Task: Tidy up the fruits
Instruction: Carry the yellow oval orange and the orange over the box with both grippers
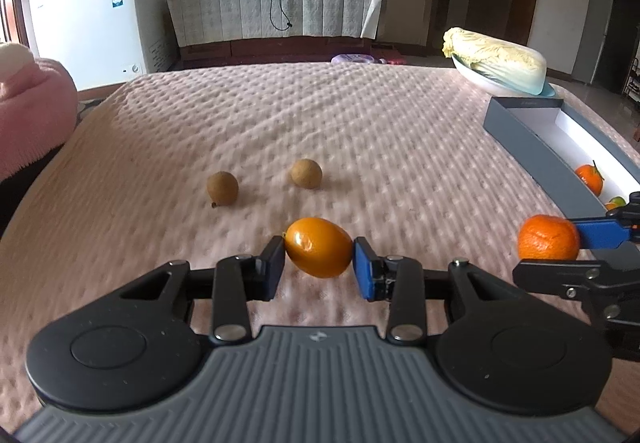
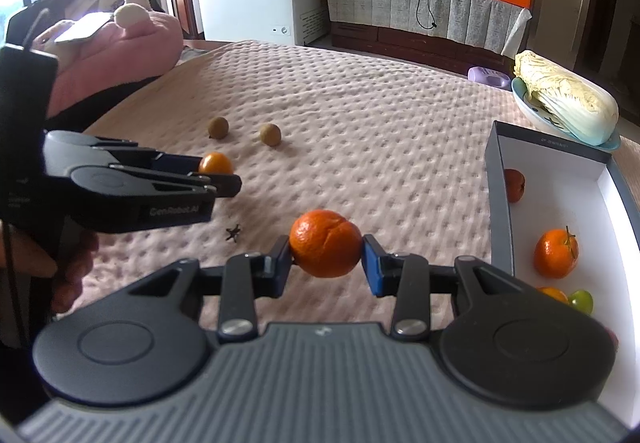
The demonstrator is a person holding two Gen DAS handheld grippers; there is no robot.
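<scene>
Right wrist view reads "GenRobot.AI" on the side of the left gripper, which sits at nine o'clock pinching a smooth yellow-orange fruit. The right gripper clamps a mandarin between its pads, above the pink quilted bedspread. At three o'clock lies the grey box with a white floor, holding another mandarin, a red fruit and a green one. Two brown longans rest at eleven o'clock. A cabbage on a plate sits beyond the box. A small dark stem piece lies near the mandarin.
</scene>
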